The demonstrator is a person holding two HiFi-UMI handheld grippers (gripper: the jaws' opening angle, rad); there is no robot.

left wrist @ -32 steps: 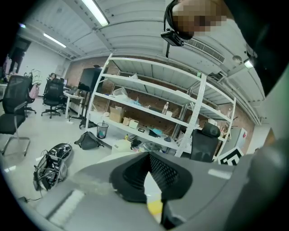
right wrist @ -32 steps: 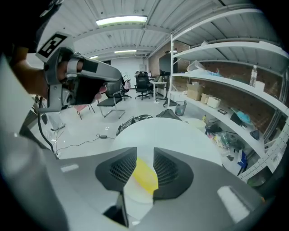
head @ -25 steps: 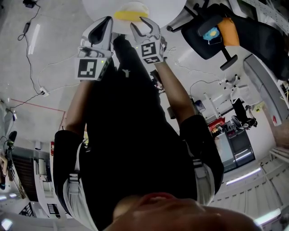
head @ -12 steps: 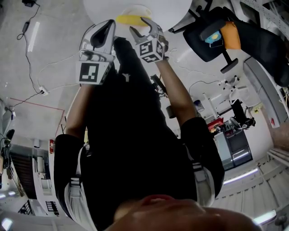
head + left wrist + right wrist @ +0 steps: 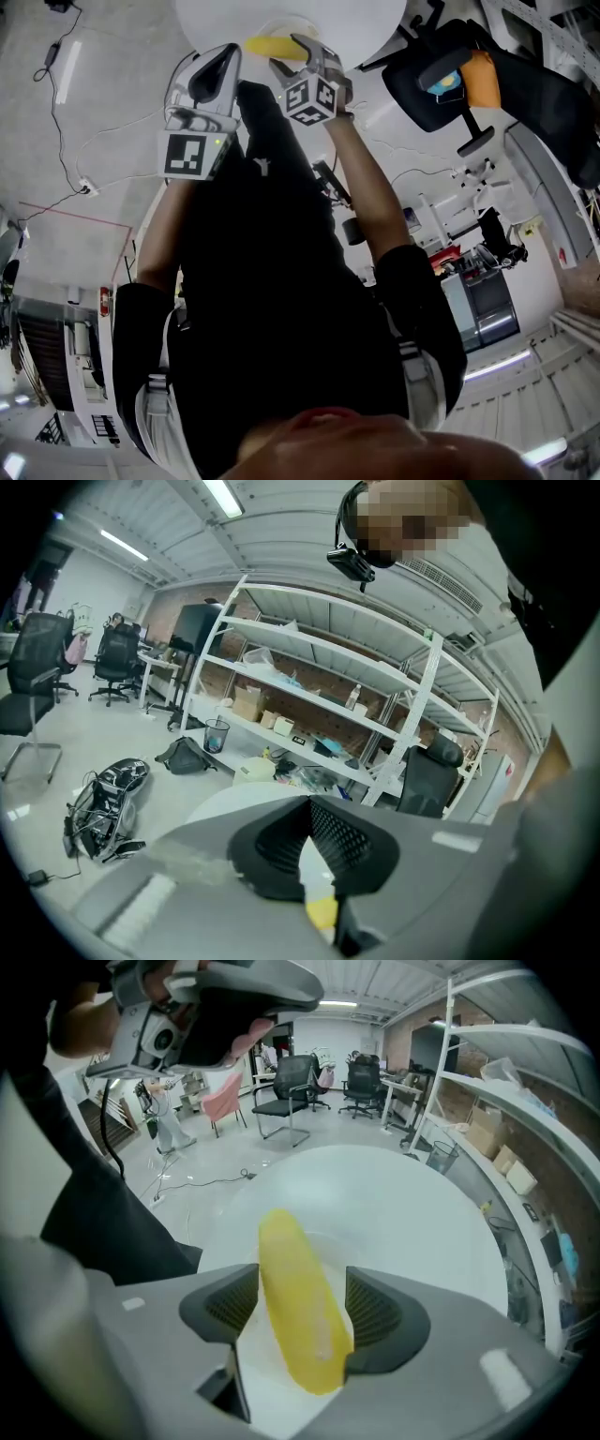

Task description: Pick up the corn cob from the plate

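We hold the right gripper [image 5: 298,54] over the near edge of the round white table [image 5: 412,1194]. There the corn cob [image 5: 295,1297] lies on a white plate [image 5: 361,1262]. In the right gripper view, the jaws stand apart and straddle the cob. Its yellow body runs lengthwise through the gap and nearly fills it. Each ribbed pad [image 5: 234,1309] sits right at one side of the cob, but we cannot tell whether the pads press on it. The cob's near end reaches back past the pads towards the camera, and its far end points towards the middle of the table.

The left gripper [image 5: 223,54] hangs just beside the right one at the same near edge and holds nothing. In the left gripper view its jaws are drawn together, with the tips meeting. Only a thin slit is left, and a sliver of white and yellow shows through it.
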